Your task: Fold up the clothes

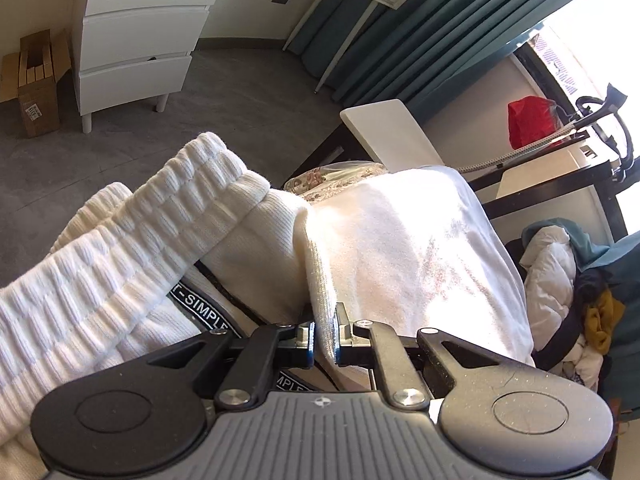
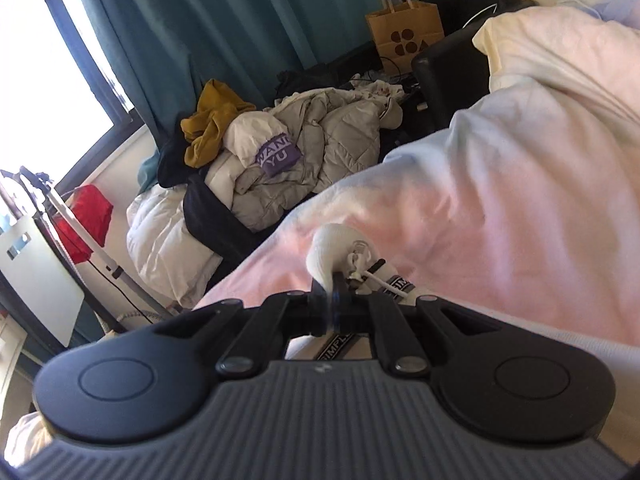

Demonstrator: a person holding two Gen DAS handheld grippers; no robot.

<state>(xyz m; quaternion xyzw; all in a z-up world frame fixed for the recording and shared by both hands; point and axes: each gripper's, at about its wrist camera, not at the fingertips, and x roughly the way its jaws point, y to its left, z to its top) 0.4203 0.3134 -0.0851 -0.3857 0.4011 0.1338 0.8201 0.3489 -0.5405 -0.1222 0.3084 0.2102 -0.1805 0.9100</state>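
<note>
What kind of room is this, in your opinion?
Most likely a bedroom. There is a bed with pale bedding, a white chest of drawers on grey carpet, teal curtains at the window, and a pile of clothes beside the bed.

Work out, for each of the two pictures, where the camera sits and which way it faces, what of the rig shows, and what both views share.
Left wrist: sits on the left gripper, facing along its fingers over the white garment toward a white dresser and teal curtain; only the gripper shows.
Right wrist: sits on the right gripper, facing across the bed toward a clothes pile; only the gripper shows.
Shared: teal curtain, red bag, clothes pile, lettered garment band.
</note>
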